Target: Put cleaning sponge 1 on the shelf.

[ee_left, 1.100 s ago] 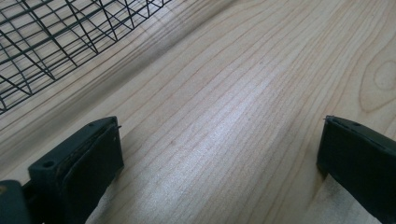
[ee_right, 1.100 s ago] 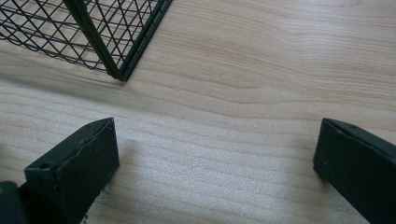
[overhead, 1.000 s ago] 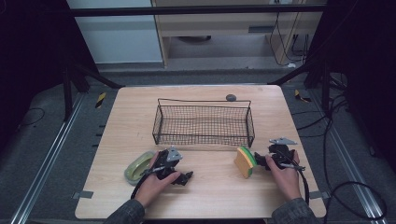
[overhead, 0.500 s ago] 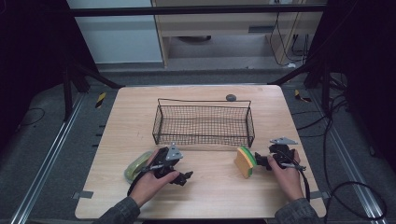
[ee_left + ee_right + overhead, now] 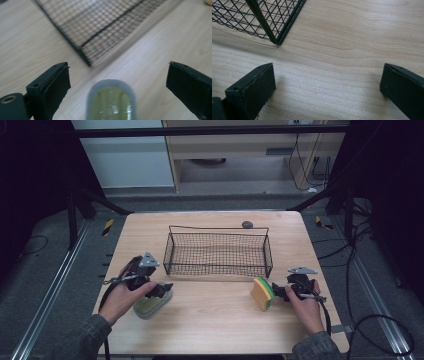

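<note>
High view, left claw: the left claw hung over the grey-rimmed green dish near the front left of the surface, just off the wire basket's left end.
High view, right claw: the right claw sat low beside the yellow-and-green sponge, which stood on edge near the basket's front right corner; whether they touched I could not tell.
High view, room: bare wood ran between dish and sponge along the front edge.
Left gripper view: jaws stood wide, having just been closing a little; the dish lay between them, clear of both pads, with the basket corner beyond it.
Right gripper view: jaws wide, nothing between them but bare surface; the basket corner stood at upper left, well apart from the pads.
</note>
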`<state>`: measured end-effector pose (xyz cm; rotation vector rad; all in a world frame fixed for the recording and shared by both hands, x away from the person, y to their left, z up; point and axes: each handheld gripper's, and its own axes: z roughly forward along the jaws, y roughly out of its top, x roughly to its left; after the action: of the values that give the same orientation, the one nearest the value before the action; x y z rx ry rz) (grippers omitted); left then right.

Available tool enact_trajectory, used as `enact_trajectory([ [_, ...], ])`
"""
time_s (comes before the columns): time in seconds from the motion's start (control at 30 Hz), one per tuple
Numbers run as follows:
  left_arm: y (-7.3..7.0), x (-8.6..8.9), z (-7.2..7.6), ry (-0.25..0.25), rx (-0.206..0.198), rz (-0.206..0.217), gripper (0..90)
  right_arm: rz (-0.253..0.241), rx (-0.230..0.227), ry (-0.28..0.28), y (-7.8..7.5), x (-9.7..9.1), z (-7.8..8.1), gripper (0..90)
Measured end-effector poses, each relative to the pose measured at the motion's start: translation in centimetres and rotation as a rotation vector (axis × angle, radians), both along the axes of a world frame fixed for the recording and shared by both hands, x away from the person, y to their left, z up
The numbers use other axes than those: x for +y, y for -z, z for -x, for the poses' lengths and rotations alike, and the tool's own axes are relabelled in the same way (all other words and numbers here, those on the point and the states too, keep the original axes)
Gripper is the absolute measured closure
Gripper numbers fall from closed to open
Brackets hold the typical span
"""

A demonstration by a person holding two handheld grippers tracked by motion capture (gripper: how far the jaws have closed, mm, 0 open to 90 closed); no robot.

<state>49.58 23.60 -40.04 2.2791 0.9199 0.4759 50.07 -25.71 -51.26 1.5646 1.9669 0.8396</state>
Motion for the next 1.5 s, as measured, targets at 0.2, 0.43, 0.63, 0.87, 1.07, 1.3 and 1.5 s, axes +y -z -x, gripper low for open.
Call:
enact_trajectory([
  [0.2,0.2,2.2,0.3,-0.081,0.012,0.004,4.5,0.000,0.000,0.000,0.0,0.0,0.0,0.5],
  [0.43,-0.4,2.3,0.0,-0.101,0.073,-0.053,6.3,0.001,-0.004,-0.018,0.0,-0.2,0.1,0.5],
  [0.63,-1.0,1.7,0.0,-0.081,0.127,-0.140,9.1,0.006,0.002,-0.023,0.0,-0.2,0.1,0.5],
  [0.87,-0.5,1.1,0.8,-0.038,0.205,-0.209,14.0,0.002,-0.002,-0.022,0.0,-0.2,0.1,0.5],
  [1.07,0.3,0.7,0.7,-0.006,0.235,-0.217,26.2,0.005,0.000,-0.022,0.0,-0.2,0.1,0.5],
  [1.3,1.4,0.4,0.4,0.003,0.251,-0.230,38.8,0.003,-0.002,-0.021,0.0,-0.2,0.1,0.6],
  [1.5,1.9,0.3,-0.4,0.026,0.307,-0.268,46.3,0.003,-0.001,-0.022,0.0,-0.2,0.1,0.6],
])
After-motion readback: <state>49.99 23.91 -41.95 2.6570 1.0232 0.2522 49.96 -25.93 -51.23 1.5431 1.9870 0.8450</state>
